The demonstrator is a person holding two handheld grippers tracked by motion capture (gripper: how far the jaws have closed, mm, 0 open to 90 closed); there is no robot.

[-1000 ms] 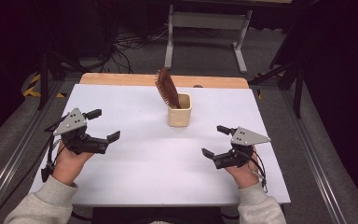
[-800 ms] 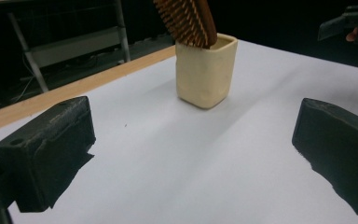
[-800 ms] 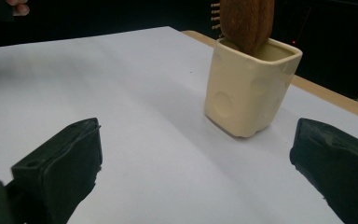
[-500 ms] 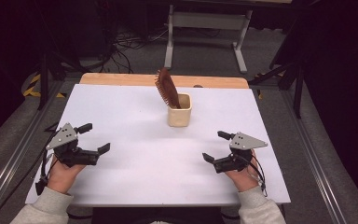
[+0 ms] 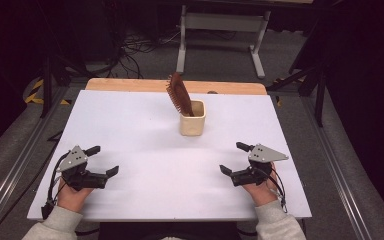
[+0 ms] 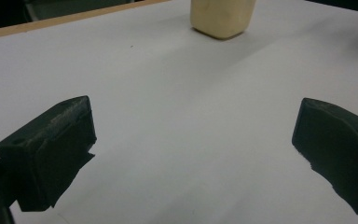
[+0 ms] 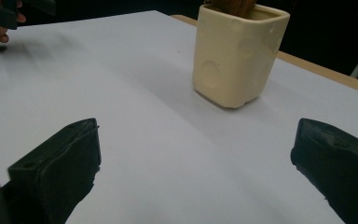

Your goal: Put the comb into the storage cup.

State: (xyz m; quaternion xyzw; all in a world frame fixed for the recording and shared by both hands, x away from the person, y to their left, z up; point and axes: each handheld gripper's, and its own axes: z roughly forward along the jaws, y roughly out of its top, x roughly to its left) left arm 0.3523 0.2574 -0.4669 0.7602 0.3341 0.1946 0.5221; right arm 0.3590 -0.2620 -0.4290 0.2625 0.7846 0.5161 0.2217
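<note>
Both grippers rest open and empty: from the high view, my left gripper (image 5: 101, 162) and right gripper (image 5: 234, 159) sit well short of the cream square ceramic cup (image 5: 192, 118), which holds the brown wooden hairbrush (image 5: 178, 93) upright. Left gripper view: cup (image 6: 222, 17) far ahead, nothing gripped. Right gripper view: cup (image 7: 237, 53) nearer. I judge the placing done.

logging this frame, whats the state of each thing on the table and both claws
left claw: open, empty, low over the near left of the table
right claw: open, empty, low over the near right of the table
cream cup: upright, near the table's far middle, apart from both claws
brown brush: standing in the cup, leaning left, head sticking out above the rim
white table: bare around the cup
</note>
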